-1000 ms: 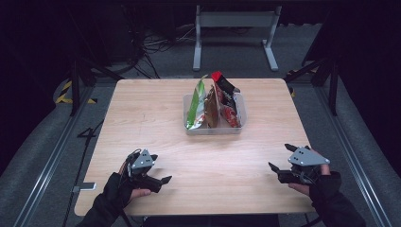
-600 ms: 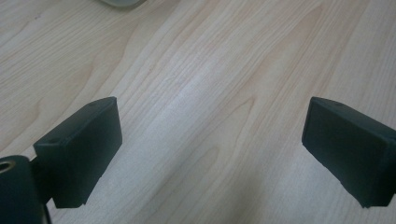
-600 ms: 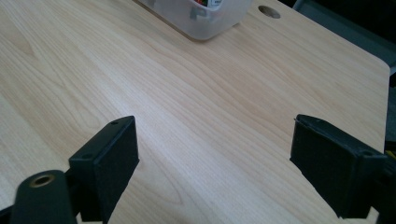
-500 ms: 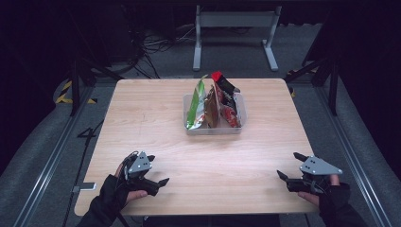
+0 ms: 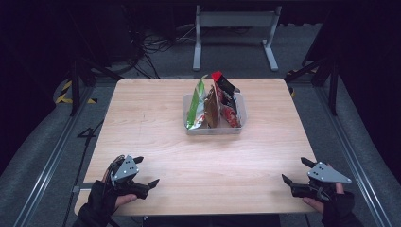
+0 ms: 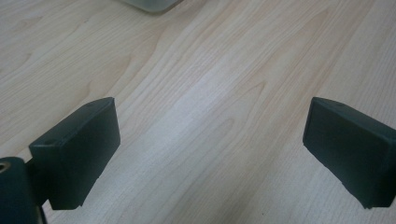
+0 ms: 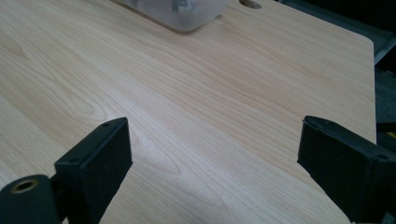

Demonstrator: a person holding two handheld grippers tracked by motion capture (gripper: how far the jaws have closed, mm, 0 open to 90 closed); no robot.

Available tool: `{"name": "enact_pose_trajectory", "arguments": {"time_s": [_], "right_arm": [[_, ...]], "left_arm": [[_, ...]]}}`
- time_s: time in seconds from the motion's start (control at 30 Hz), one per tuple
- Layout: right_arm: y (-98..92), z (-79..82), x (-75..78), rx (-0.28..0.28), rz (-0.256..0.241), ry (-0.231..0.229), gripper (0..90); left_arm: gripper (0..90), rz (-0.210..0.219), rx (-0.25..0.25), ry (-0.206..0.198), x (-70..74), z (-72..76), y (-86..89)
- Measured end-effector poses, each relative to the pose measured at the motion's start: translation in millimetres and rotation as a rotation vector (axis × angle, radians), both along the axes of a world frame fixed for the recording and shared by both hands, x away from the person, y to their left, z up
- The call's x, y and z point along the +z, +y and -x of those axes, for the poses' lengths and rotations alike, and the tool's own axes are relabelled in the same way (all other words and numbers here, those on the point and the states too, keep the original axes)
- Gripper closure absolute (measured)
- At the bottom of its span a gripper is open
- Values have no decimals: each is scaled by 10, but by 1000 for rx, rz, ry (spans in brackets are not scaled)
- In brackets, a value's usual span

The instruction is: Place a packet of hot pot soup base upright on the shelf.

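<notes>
A clear plastic bin (image 5: 191,128) stands at the middle of the wooden table (image 5: 142,118), holding upright snack bags: a green one (image 5: 196,106), a brown one (image 5: 212,109) and a red one (image 5: 230,104). My left gripper (image 5: 145,171) rests open at the table's front left, nothing between its fingers (image 6: 77,154). My right gripper (image 5: 297,171) is open at the front right corner, also empty, fingers (image 7: 95,163) spread over bare wood. The bin's corner (image 7: 187,11) shows at the top of the right gripper view.
A grey metal stand (image 5: 234,28) and cables lie on the floor behind the table. Metal rails (image 5: 47,161) run along both sides of the table. The table's right edge (image 7: 373,84) lies close to my right gripper.
My right gripper has drawn back toward the table's front right corner. The left gripper has barely shifted. Both stay open.
</notes>
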State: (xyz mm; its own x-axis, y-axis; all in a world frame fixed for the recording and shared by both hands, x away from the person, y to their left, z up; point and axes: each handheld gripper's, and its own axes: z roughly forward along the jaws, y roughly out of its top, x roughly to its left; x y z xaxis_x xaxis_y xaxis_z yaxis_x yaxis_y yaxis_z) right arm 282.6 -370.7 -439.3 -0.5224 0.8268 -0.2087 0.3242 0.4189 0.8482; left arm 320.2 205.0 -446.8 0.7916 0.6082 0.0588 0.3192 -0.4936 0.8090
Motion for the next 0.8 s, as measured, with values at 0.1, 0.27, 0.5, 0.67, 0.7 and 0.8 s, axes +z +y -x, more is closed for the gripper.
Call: {"name": "enact_pose_trajectory", "arguments": {"time_s": [0.1,0.27,0.5,0.67,0.7,0.8], "right_arm": [[10,8,-2,5,3,-3,103],[43,19,-1,10,2,-2,103],[61,49,2,15,8,0,102],[60,48,-4,13,11,3,102],[64,49,-6,13,13,2,102],[71,46,-5,12,24,-3,102]], "left_arm": [[50,6,2,-8,8,3,-4],[50,6,-5,-9,2,1,10],[50,21,1,-10,10,-37,19],[48,11,2,-6,-5,-57,1],[48,8,8,-6,-7,-62,-2],[49,4,14,-5,-11,-74,0]]}}
